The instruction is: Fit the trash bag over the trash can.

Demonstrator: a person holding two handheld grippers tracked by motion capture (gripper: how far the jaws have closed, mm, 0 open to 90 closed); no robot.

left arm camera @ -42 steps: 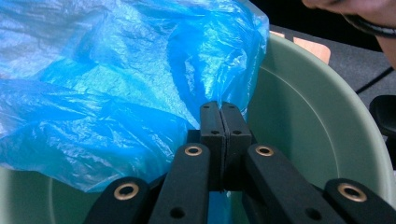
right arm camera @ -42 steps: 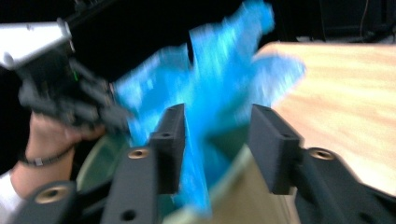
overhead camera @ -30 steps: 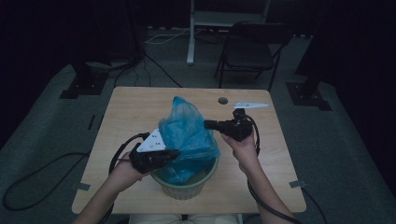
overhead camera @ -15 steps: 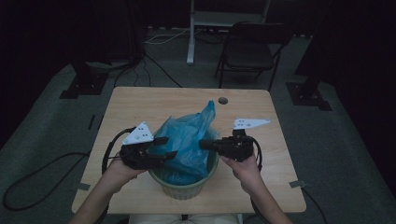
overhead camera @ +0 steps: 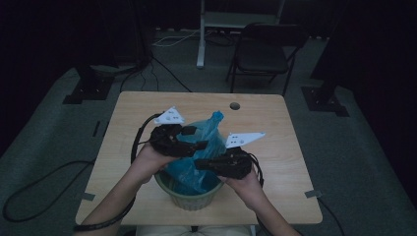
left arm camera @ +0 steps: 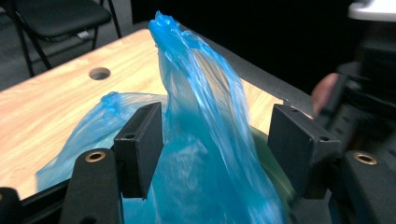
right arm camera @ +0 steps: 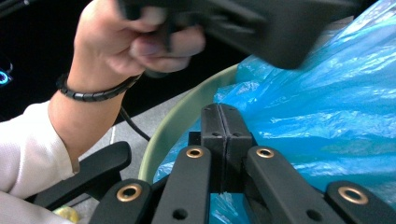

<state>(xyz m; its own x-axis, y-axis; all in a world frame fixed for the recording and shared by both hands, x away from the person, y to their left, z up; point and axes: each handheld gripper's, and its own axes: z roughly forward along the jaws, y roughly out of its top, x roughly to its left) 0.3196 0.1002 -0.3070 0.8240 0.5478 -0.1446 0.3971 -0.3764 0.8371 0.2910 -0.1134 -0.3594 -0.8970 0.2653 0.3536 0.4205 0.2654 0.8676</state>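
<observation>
A blue plastic bag [overhead camera: 212, 129] stands in a pale green bin [overhead camera: 189, 200] at the table's near edge, its peak rising toward the far side. My left gripper [overhead camera: 196, 138] hovers over the bag's left side. Its jaws have just been opening, and the bag's peak [left arm camera: 201, 93] stands loose between the spread pads [left arm camera: 140, 144]. My right gripper [overhead camera: 200, 163] reaches in from the right over the bin. In the right gripper view it [right arm camera: 225, 121] is shut on the bag's edge [right arm camera: 327, 107] by the bin rim [right arm camera: 187, 116], with folds running out from the pads.
The wooden table [overhead camera: 137, 108] has a round cable hole [overhead camera: 234, 105] near its far edge. A black folding chair [overhead camera: 260, 54] and a white stand are behind it. Cables lie on the grey floor. The person's left hand [right arm camera: 121, 42] is close above the right gripper.
The left gripper's jaws have opened off the bag, and it has risen and moved to the right. The right gripper has come down and left to the bin. The bag's peak has shifted right.
</observation>
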